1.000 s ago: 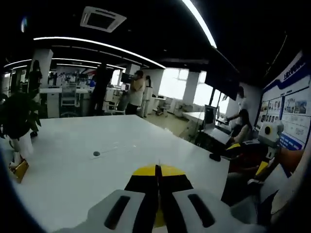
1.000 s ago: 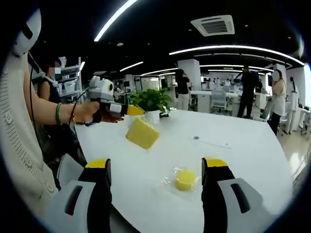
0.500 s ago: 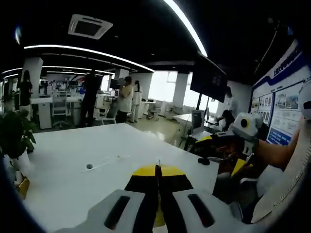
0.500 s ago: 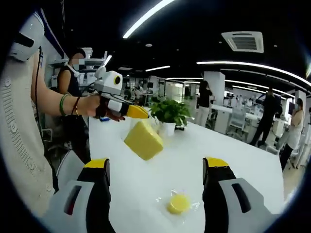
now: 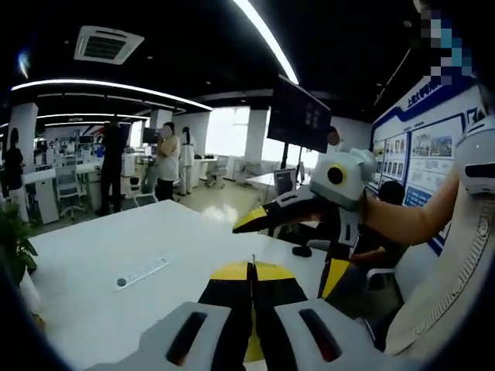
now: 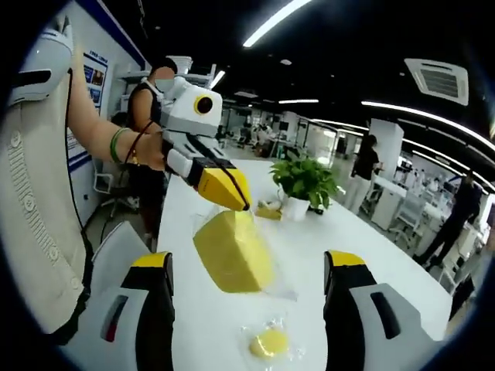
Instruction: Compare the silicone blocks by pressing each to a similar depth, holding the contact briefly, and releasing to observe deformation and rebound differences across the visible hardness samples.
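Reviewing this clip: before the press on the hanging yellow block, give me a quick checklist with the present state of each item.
1. left gripper shut on the bagged yellow block, pinching its top: ok.
2. Block clear of the white table: ok, it hangs above.
3. right gripper open for the press: ok.
4. Block between the right jaws: ok, it hangs in the gap.
5. Small round yellow sample out of the way, lying on the table: ok.
6. Plant pot clear of the block: ok.

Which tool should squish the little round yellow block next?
Probably the right tool: its jaws are open with the round block lying on the table between them. The left tool is shut, gripping the bagged big yellow block in the air.
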